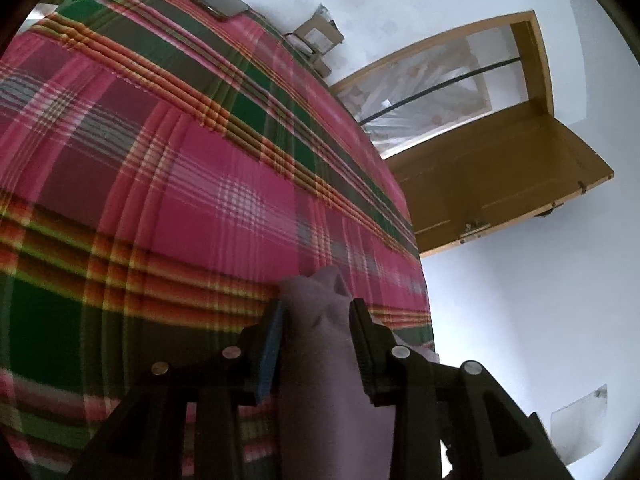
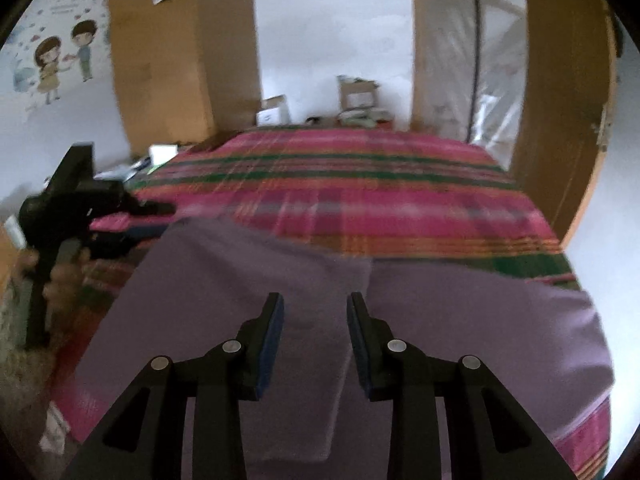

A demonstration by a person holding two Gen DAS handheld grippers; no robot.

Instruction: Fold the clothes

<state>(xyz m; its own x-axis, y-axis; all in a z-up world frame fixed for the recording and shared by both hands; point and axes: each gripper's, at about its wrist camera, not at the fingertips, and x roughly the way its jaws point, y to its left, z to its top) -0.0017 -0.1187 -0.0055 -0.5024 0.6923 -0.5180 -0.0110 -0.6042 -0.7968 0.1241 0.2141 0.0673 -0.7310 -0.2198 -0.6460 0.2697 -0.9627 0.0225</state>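
Observation:
A lilac garment (image 2: 256,280) lies spread on the near part of a bed with a pink, green and orange plaid cover (image 2: 360,192). My right gripper (image 2: 316,308) hangs just above the garment, its jaws apart with nothing between them. My left gripper (image 1: 316,312) has a bunched fold of the lilac garment (image 1: 320,344) between its fingers and holds it over the plaid cover (image 1: 160,160). The left gripper also shows in the right wrist view (image 2: 120,208), at the garment's far left corner.
A phone (image 1: 218,0) lies on the far part of the bed. Cardboard boxes (image 2: 356,96) stand against the white wall behind it. A wooden door (image 1: 500,176) stands open beside the bed's right edge. A wooden wardrobe (image 2: 160,60) stands far left.

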